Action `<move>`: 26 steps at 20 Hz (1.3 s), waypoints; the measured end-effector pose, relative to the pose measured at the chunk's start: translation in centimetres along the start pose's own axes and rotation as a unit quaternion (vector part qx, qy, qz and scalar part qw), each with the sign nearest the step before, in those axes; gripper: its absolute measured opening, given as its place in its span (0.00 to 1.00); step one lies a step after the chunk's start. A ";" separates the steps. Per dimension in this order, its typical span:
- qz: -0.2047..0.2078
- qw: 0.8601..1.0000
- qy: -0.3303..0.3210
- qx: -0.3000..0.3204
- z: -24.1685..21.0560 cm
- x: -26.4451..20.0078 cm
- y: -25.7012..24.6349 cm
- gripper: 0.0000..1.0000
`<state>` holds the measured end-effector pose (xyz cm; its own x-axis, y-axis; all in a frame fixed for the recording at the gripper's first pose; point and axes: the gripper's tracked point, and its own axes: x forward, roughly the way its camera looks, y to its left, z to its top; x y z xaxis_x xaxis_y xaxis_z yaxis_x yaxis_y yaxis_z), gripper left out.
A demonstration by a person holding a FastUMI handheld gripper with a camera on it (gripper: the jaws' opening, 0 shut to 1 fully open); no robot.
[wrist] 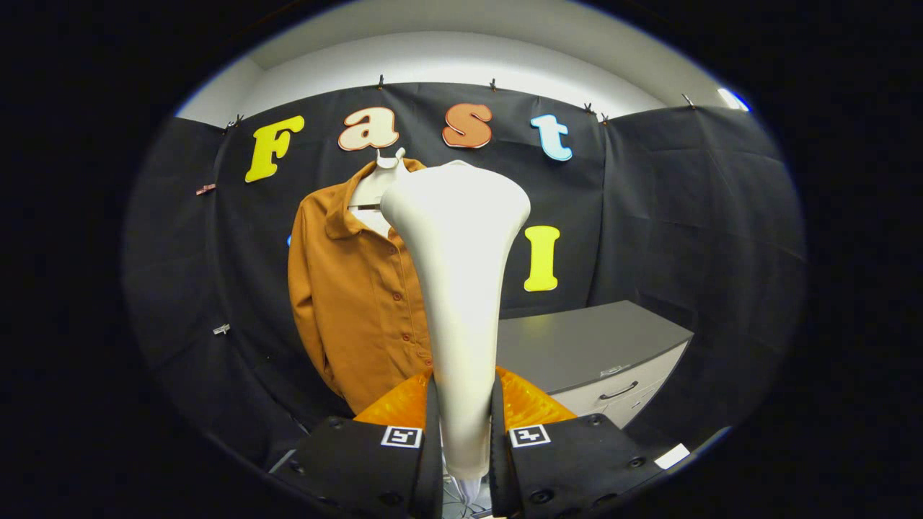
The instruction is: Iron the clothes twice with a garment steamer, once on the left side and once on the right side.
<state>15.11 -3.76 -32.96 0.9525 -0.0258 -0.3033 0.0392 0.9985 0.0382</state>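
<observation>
Gripper view: the hand-held gripper [461, 425] is clamping the white garment steamer [459, 288] between its two fingers, both pressing against the narrow handle. The steamer is rising upright from the fingers, its flared head widening at the top. Beyond it, an orange-brown shirt [357, 303] is hanging on a white hanger [382, 180] against the black cloth wall, just to the left of the steamer head and partly covered by it. A grey desk [591, 346] with a handled drawer [624, 393] is standing to the right, beyond the fingers.
</observation>
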 end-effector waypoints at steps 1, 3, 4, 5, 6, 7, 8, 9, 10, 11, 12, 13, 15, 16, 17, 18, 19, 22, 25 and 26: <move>0.001 1.000 -0.005 0.001 0.5 -0.4 0.0 0.29; 0.002 1.000 -0.016 0.002 1.4 -1.1 -0.1 0.29; 0.003 1.000 -0.021 0.005 1.8 -1.3 -0.1 0.29; 0.005 1.000 -0.024 0.007 2.1 -1.4 0.0 0.29; 0.007 1.000 -0.027 0.009 2.3 -1.8 0.0 0.29; 0.007 0.999 -0.029 0.010 2.5 -2.1 0.1 0.29; 0.007 0.999 -0.034 0.011 2.8 -2.3 0.1 0.29; 0.006 0.999 -0.038 0.010 3.1 -2.6 0.1 0.29; 0.006 0.999 -0.041 0.008 3.2 -2.8 0.1 0.29; 0.006 0.999 -0.043 0.009 3.4 -3.0 0.0 0.29; 0.006 0.999 -0.045 0.013 3.6 -3.2 -0.1 0.29; 0.005 0.999 -0.047 0.015 3.6 -3.4 -0.2 0.29; 0.004 0.999 -0.046 0.012 3.4 -3.8 -0.4 0.29; 0.004 0.999 -0.045 0.012 3.3 -4.0 -0.5 0.29; 0.004 0.999 -0.045 0.012 3.3 -4.3 -0.5 0.29; 0.004 0.999 -0.047 0.010 3.2 -4.5 -0.6 0.29; 0.004 0.999 -0.048 0.010 3.2 -4.7 -0.7 0.29; 0.002 0.999 -0.048 0.013 3.0 -5.4 -0.9 0.29; 0.005 0.999 -0.046 0.014 3.0 -5.4 -0.8 0.29; 0.005 0.999 -0.046 0.013 3.0 -5.4 -0.8 0.29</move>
<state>10.85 -4.55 -28.46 0.9768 -0.0207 -0.2131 0.0354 0.9972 0.0654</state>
